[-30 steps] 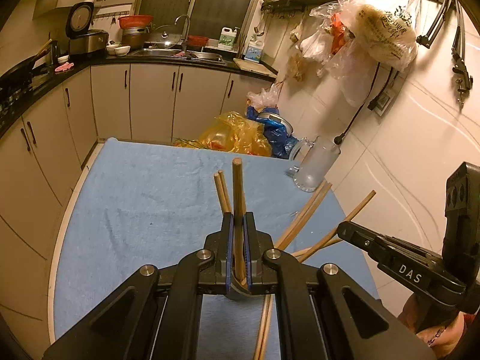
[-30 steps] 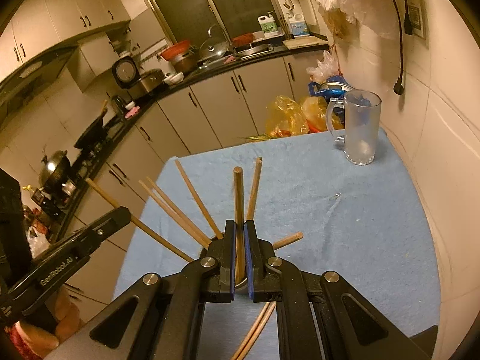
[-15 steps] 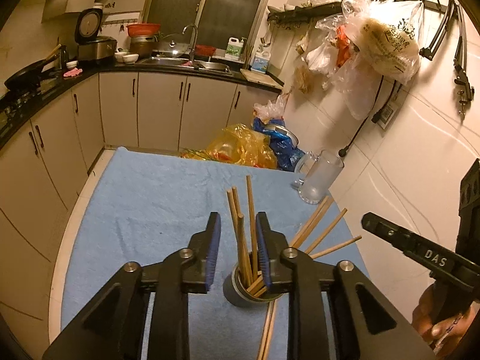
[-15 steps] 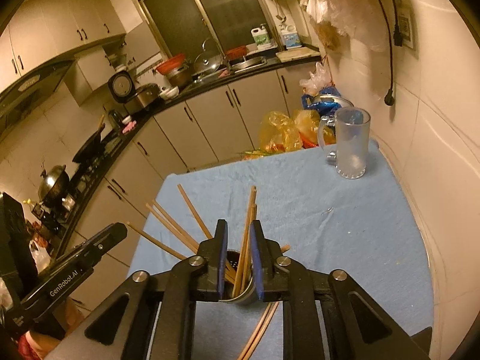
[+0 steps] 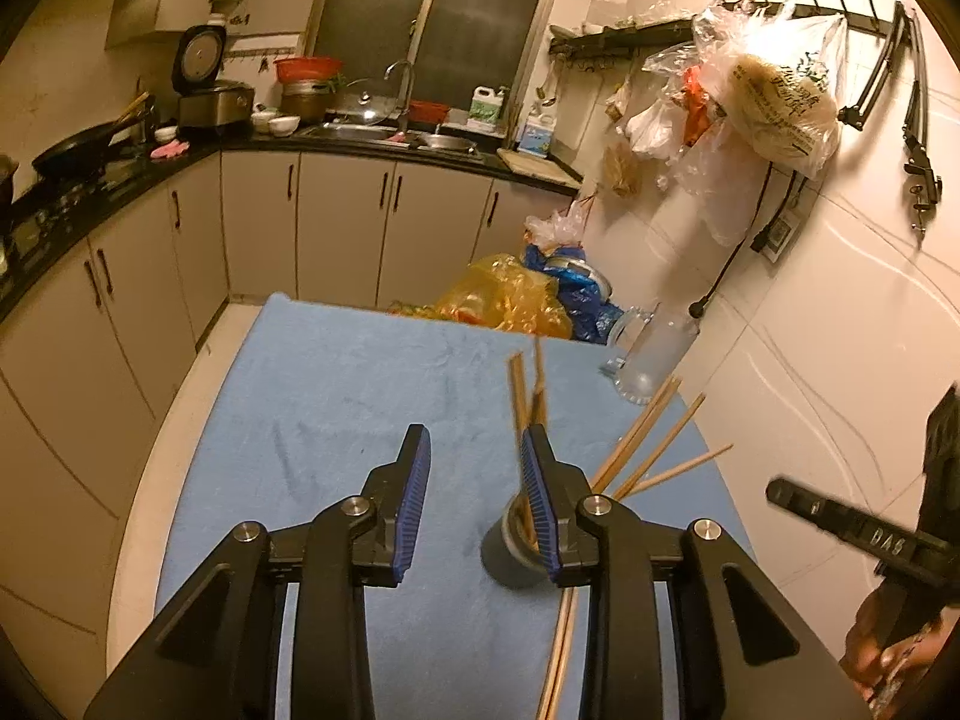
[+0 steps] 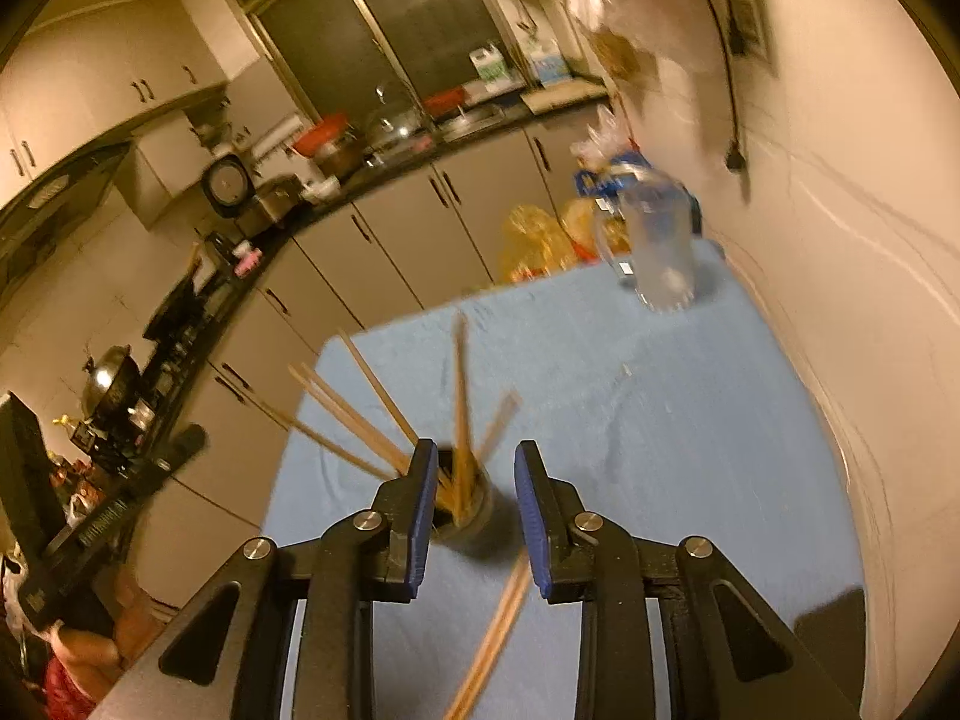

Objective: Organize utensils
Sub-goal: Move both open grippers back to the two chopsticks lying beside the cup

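Chopsticks point(image 5: 555, 660) loose on the near blue towel point(image 5: 336, 420), others fanned in the small dark cup point(image 5: 510, 552) just beyond. Left gripper point(image 5: 474, 510) and right gripper point(image 6: 471, 519) both opening, nothing clamped. Could nudge the cup's rim and topple it, scattering sticks toward the far glass mug point(image 6: 660, 252).

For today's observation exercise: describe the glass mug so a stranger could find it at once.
Start at the blue cloth covering the table. Follow it to the far corner beside the white tiled wall. There stands the glass mug, the only clear, handled vessel; the dark cup nearer the grippers bristles with chopsticks.
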Tool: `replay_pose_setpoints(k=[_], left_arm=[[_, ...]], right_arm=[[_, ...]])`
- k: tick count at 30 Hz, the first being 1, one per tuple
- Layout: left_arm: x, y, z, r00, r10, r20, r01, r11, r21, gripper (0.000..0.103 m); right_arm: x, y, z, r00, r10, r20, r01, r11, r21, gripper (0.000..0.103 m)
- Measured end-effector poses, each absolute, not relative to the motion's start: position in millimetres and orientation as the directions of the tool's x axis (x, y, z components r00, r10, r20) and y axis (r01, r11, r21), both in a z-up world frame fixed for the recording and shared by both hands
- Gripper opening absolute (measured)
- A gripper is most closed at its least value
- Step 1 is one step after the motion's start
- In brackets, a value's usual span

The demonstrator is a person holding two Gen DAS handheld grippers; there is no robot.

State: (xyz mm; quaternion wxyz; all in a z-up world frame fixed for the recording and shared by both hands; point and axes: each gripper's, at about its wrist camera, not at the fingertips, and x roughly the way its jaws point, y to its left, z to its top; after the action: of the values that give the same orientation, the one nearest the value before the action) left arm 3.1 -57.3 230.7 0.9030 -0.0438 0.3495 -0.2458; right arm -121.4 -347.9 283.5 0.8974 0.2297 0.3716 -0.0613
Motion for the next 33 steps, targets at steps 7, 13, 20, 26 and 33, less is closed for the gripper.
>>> replay_pose_setpoints(k=[7,13,20,26,33], left_arm=[[-10,-43,195,0.585,-0.457,-0.671,0.387,0.883,-0.264,0.03],[-29,-47,157,0.518,-0.439,-0.734,0.393,0.884,-0.252,0.03],[-57,-64,132,0.486,-0.404,-0.775,0.452,0.875,-0.173,0.03],[-67,-64,124,0.482,-0.386,-0.787,0.47,0.871,-0.14,0.03],[-69,-56,122,0.484,-0.363,-0.796,0.454,0.882,-0.126,0.03]], right_arm=[[-138,-348,222,0.599,0.1,-0.795,0.356,0.856,0.376,0.029],[-143,-341,191,0.538,0.101,-0.837,0.375,0.861,0.344,0.029],[-148,-331,164,0.482,0.121,-0.868,0.386,0.86,0.334,0.029],[-146,-323,153,0.458,0.136,-0.879,0.387,0.859,0.335,0.029],[-136,-315,138,0.43,0.17,-0.887,0.375,0.86,0.346,0.029]])
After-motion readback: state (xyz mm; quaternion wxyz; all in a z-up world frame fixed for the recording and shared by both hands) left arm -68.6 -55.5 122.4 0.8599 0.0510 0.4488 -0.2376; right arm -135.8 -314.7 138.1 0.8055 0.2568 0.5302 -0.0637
